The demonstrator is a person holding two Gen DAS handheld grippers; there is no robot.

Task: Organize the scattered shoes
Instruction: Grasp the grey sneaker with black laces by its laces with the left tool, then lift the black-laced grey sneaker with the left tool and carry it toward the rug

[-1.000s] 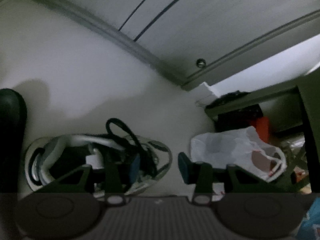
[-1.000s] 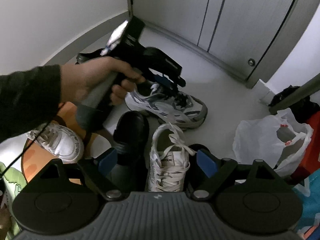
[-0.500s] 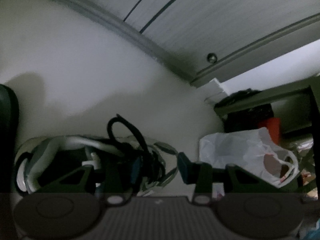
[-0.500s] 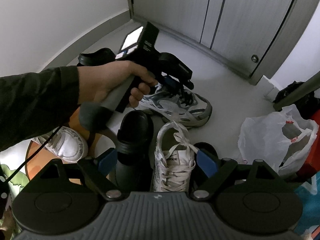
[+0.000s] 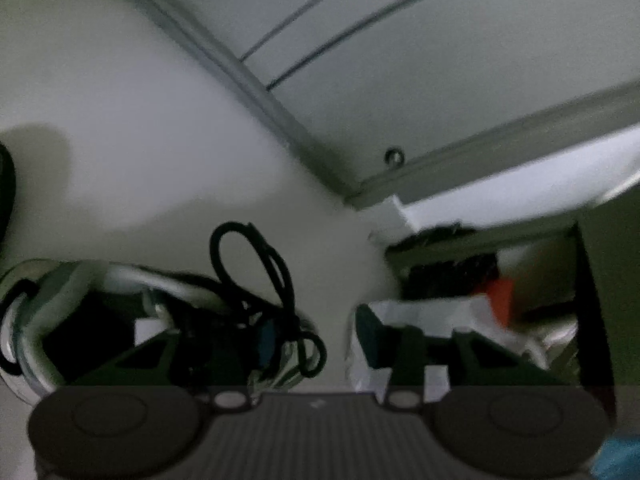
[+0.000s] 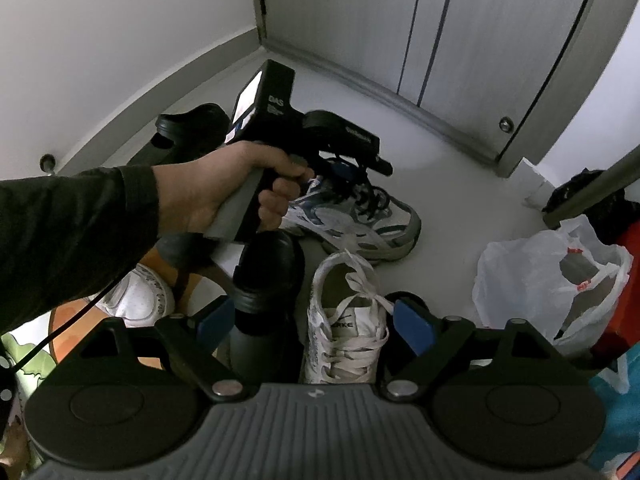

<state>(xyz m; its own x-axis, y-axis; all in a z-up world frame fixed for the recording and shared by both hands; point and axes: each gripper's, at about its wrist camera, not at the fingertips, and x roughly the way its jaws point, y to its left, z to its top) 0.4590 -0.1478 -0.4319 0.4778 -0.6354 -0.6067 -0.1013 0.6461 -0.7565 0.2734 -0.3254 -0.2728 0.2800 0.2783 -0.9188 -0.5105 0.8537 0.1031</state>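
A grey, white and blue running shoe (image 6: 360,224) with black laces (image 5: 256,264) lies on the pale floor. My left gripper (image 5: 318,340), held by a hand (image 6: 208,192), is down at it and its jaws are closing. One finger is inside the shoe's opening, the other outside its side, and floor still shows beside the outer pad. My right gripper (image 6: 314,322) hangs open over a black shoe (image 6: 268,272) and a white lace-up sneaker (image 6: 344,320), holding nothing.
Another black shoe (image 6: 188,128) lies by the wall and a second white sneaker (image 6: 136,296) sits on an orange mat at the left. A white plastic bag (image 6: 548,276) stands at the right. Closed cupboard doors (image 6: 480,40) face me across bare floor.
The left gripper has dropped and rolled over the running shoe, and its jaws have narrowed around the shoe's side. The right gripper has stayed put.
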